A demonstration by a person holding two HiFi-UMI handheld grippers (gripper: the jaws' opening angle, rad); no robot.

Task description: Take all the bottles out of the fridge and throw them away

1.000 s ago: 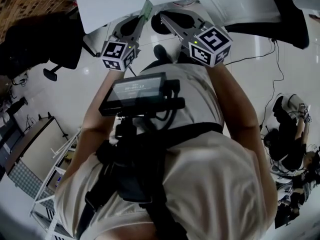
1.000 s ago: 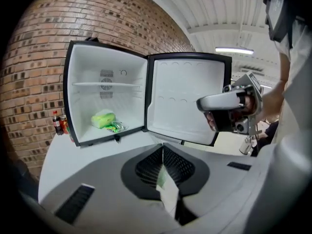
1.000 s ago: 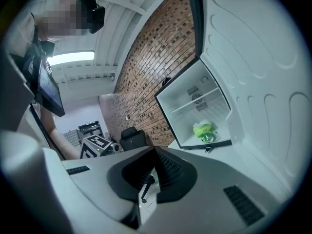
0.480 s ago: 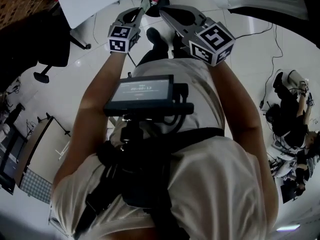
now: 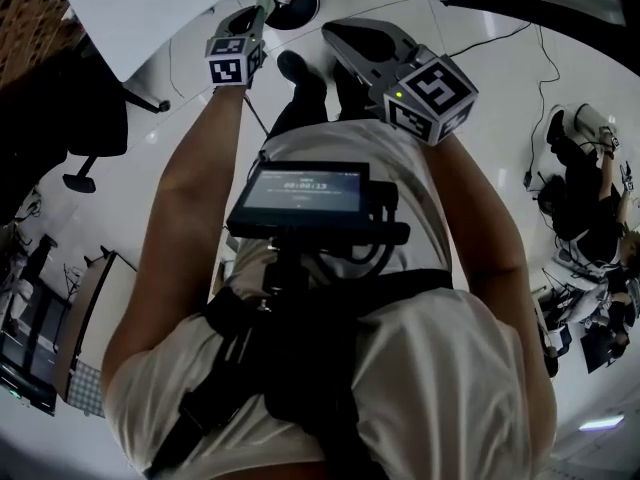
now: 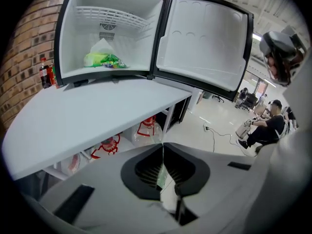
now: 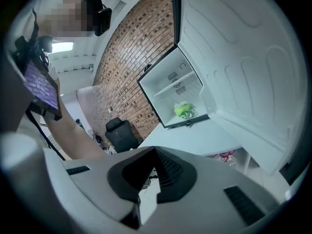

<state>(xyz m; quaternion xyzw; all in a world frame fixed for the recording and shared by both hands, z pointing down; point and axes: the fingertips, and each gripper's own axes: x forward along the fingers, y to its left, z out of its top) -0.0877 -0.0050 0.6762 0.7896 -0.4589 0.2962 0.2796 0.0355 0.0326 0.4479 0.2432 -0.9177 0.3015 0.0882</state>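
Two bottles (image 6: 46, 73), left gripper view only.

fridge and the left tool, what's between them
In the left gripper view, only bare white tabletop lies between the left tool, shut on a thin green strip, and the open fridge.

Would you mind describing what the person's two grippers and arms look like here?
The left gripper and right gripper are light grey shells, black and ribbed inside the jaws; each bears a white cube with black square markers. The arms are bare below a pale short-sleeved shirt.
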